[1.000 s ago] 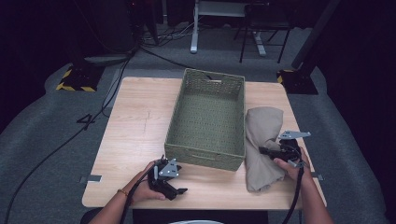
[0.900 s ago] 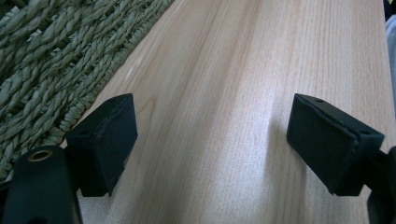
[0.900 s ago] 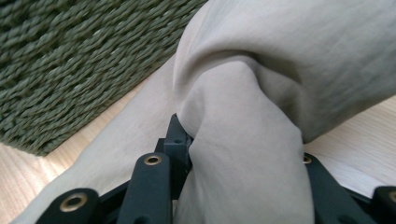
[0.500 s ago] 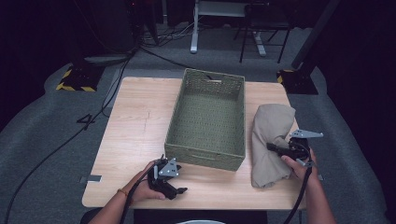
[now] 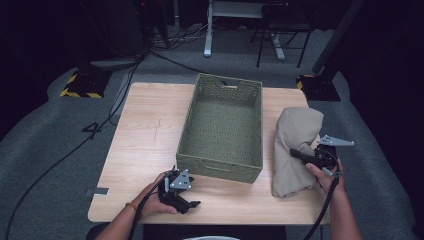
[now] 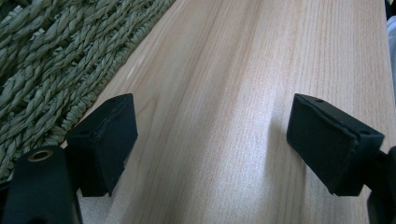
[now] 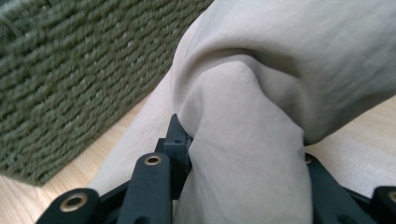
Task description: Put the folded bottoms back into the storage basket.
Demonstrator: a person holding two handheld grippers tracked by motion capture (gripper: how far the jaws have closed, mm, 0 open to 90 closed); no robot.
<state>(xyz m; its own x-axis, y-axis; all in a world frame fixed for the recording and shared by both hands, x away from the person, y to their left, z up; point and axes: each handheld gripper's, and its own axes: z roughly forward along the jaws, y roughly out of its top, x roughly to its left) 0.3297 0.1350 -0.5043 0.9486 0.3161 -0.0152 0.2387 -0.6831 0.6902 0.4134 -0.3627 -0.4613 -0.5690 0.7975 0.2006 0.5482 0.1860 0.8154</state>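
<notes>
Beige cloth (image 5: 295, 150) lies bunched on table (image 5: 145, 140), right of green woven basket (image 5: 222, 127), w/ right gripper (image 7: 243, 154) clenched on a fold. Step looks like pick-up; next: lift & carry left over the rim. Basket empty. Left gripper (image 6: 210, 140) released, jaws wide, near edge.

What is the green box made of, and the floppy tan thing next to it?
The green basket looks woven from twisted rope-like fibre, maybe seagrass: rough plaited strands show close up. The tan cloth looks like soft, thin, matte fabric: it folds and wrinkles where the right claw pinches it.
</notes>
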